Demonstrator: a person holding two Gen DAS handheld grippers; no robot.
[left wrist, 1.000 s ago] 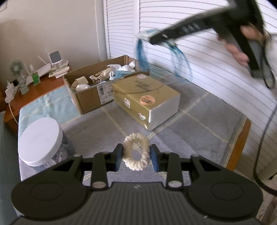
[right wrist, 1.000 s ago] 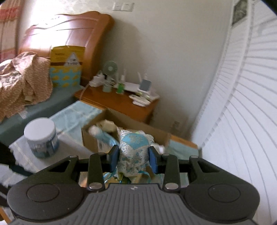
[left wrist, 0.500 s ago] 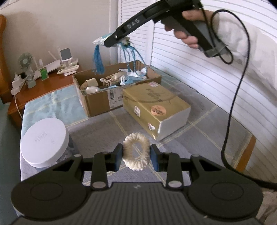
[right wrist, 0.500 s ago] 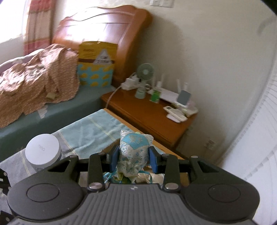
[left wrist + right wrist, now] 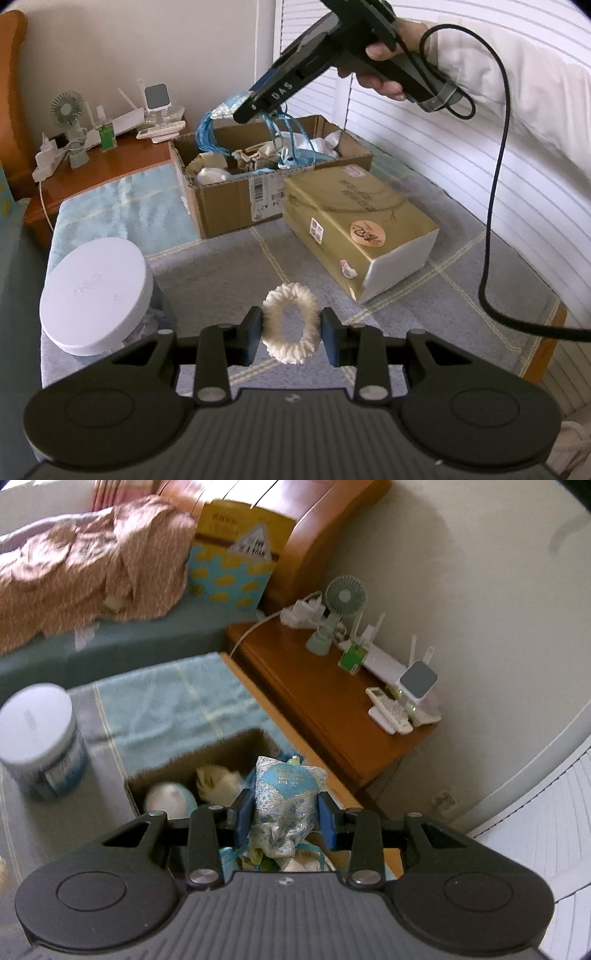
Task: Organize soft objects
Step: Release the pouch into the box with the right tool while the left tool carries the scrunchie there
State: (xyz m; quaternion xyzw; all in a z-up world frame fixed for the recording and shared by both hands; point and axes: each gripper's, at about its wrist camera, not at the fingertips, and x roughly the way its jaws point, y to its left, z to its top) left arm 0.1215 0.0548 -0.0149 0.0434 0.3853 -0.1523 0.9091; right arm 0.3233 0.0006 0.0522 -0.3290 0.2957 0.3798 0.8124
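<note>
My left gripper [image 5: 291, 328] is shut on a cream knitted scrunchie [image 5: 291, 325], held above the grey cloth. My right gripper [image 5: 285, 812] is shut on a blue embroidered sachet [image 5: 286, 799] with blue tassels. In the left wrist view the right gripper [image 5: 242, 109] holds the sachet [image 5: 225, 107] just above the left end of the open cardboard box [image 5: 236, 199], which holds several soft items. The box [image 5: 162, 771] lies directly below the sachet in the right wrist view.
A gold and white carton [image 5: 354, 225] lies next to the cardboard box. A white-lidded jar [image 5: 98, 291] stands at the left. A wooden nightstand [image 5: 332, 709] holds a small fan [image 5: 340, 609] and remotes. A bed with a brown blanket [image 5: 85, 565] lies beyond. The right gripper's cable [image 5: 495, 206] hangs at the right.
My right gripper has swung left and down with the sachet, from high over the carton to just above the cardboard box. My left gripper has stayed shut on the scrunchie.
</note>
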